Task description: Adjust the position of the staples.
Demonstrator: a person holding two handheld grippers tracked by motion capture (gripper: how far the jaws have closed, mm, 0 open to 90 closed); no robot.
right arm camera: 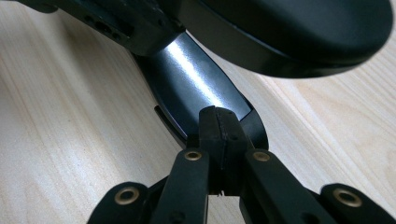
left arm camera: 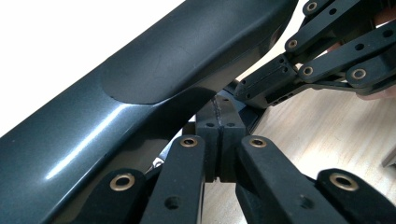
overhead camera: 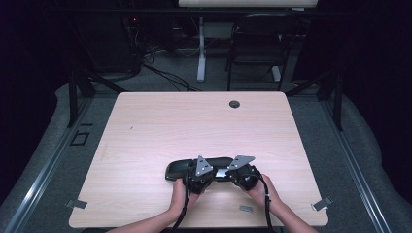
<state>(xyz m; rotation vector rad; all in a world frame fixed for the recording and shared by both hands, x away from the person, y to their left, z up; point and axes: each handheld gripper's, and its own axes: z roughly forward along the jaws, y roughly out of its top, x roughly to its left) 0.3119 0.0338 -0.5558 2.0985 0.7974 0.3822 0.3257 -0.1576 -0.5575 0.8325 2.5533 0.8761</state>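
Observation:
A long black armrest-like piece [overhead camera: 180,168] lies near the front of the wooden table [overhead camera: 194,121]. It has a matte black pad [left arm camera: 187,46] on a glossy dark grey support [right arm camera: 191,70]. My left gripper [overhead camera: 206,174] is at its middle, jaws shut together [left arm camera: 218,135], tips under the pad's edge. My right gripper [overhead camera: 236,172] is just to the right, also shut [right arm camera: 217,126], its tips against the glossy support. Nothing shows between either pair of pads. In the left gripper view the right gripper's fingers [left arm camera: 271,79] come in from the upper right, close to my left tips.
A round cable hole [overhead camera: 234,104] sits near the table's far edge. Small metal clips lie at the front left [overhead camera: 77,204], front middle [overhead camera: 246,208] and front right [overhead camera: 321,204]. A dark chair [overhead camera: 257,43] and a table leg [overhead camera: 200,48] stand beyond the table.

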